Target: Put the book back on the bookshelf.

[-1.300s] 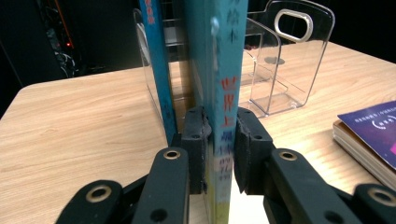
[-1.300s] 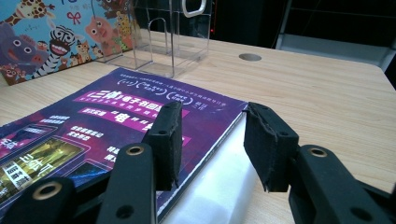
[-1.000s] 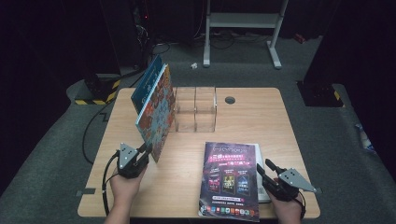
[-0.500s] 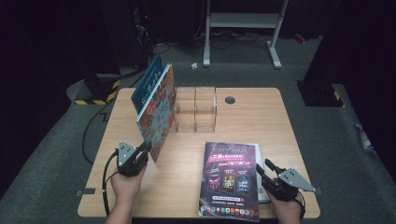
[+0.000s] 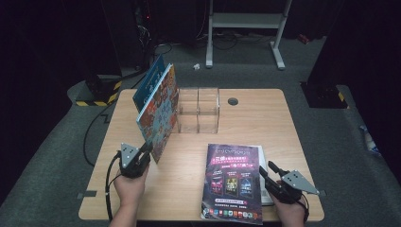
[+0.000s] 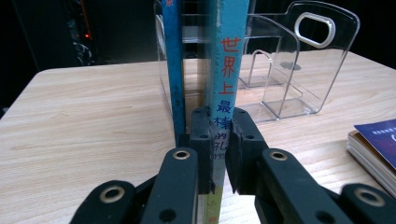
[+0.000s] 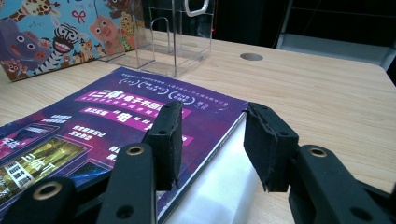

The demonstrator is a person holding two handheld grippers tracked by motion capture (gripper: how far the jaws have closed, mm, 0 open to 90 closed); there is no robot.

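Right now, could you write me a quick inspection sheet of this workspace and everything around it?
Surface: wooden table, with a round hole near the far edge.
Job's things: cartoon book standing upright beside a blue book; clear acrylic holder; purple booklet lying flat on a white book.
Clutter: nothing seen.
Grippers: left gripper shut on the cartoon book's spine; right gripper open over the purple booklet's edge.
Cables: one trailing from the left gripper.
Surroundings: grey carpet, metal stand, darkness.

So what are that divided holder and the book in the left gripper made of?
Divided holder: clear, glossy rigid plastic, probably acrylic; the table shows through its walls. Cartoon-cover book: printed paper or card, slight sheen; left gripper clamps its thin spine.
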